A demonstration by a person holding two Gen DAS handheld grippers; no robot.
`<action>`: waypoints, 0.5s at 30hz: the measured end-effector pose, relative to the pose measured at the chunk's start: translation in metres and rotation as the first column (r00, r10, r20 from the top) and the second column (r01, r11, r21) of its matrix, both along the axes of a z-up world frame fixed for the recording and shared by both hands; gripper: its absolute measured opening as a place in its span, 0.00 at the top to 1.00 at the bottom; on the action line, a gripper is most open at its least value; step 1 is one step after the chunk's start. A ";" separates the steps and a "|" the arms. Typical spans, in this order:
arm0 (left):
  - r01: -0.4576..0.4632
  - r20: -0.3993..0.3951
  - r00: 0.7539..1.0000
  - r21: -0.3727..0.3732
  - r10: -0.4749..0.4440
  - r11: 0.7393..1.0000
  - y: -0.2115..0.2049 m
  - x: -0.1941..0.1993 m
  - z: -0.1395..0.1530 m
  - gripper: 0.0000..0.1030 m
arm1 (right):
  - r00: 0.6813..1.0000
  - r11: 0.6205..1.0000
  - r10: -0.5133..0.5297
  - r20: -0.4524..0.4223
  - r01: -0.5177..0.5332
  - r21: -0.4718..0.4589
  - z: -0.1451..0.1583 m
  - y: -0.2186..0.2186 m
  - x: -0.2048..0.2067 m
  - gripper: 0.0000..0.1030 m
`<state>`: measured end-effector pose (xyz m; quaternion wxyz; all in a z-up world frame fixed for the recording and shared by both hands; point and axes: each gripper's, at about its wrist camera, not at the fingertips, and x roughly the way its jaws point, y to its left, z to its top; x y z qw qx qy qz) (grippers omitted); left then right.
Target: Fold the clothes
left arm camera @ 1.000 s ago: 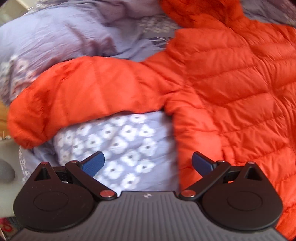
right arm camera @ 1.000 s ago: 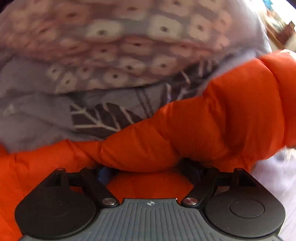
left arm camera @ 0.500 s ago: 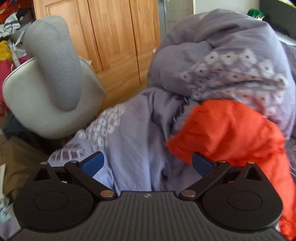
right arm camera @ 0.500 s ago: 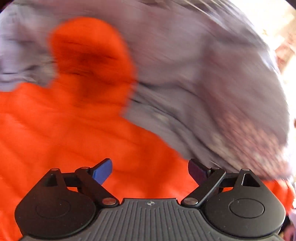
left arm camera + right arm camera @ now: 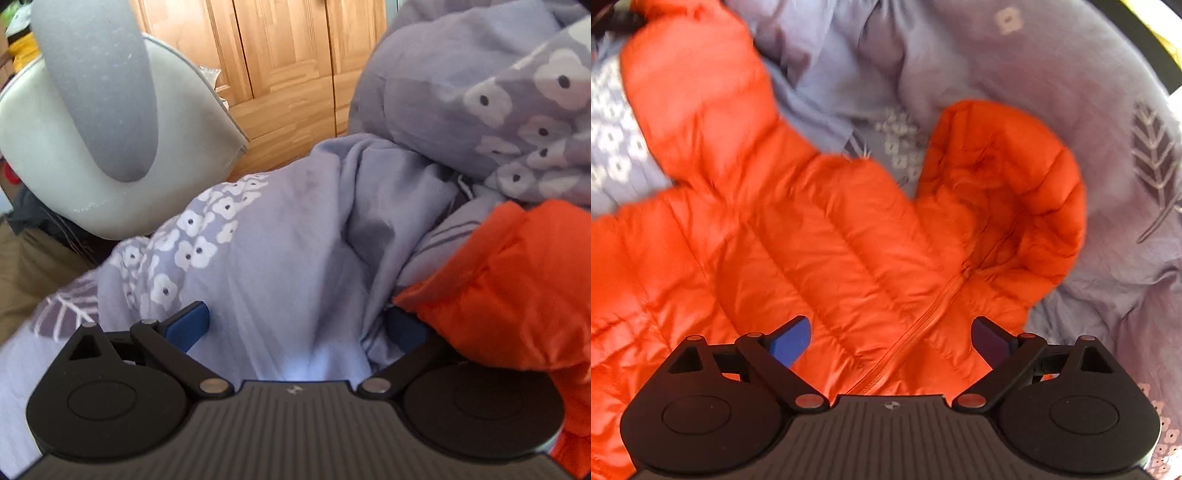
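Jacket (image 5: 820,236) is lying zipper-up on the flowery duvet (image 5: 280,251), hood (image 5: 1015,184) flopped open. Right tongs (image 5: 890,341) are opening over its chest, nothing pinched; left tongs (image 5: 295,328) spread, empty. I'd flatten the sleeves before folding inward.

Spread left gripper (image 5: 295,326) over lilac flowered bedding (image 5: 280,258), orange jacket (image 5: 517,288) covering its right finger.

The jacket (image 5: 820,236) lies on the duvet (image 5: 1052,85), hood (image 5: 1008,192) at its right; a chair (image 5: 110,147) stands left, wardrobe (image 5: 288,66) behind.
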<state>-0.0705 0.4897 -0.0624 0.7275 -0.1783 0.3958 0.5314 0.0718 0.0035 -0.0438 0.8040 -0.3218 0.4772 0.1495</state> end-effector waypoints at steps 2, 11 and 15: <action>0.055 0.010 0.998 0.060 -0.056 0.997 -0.020 -0.013 0.014 0.06 | 1.000 1.000 -0.021 -0.021 0.021 0.001 -0.008 0.000 0.001 0.08; -0.014 0.358 0.933 -0.082 0.043 0.997 0.006 -0.039 -0.016 0.00 | 0.998 0.999 -0.039 -0.051 0.039 0.007 -0.025 -0.007 -0.003 0.08; -0.019 0.352 0.935 -0.057 0.038 0.998 0.003 -0.036 -0.018 0.00 | 0.997 0.998 -0.059 -0.049 0.061 0.030 -0.023 -0.009 -0.006 0.08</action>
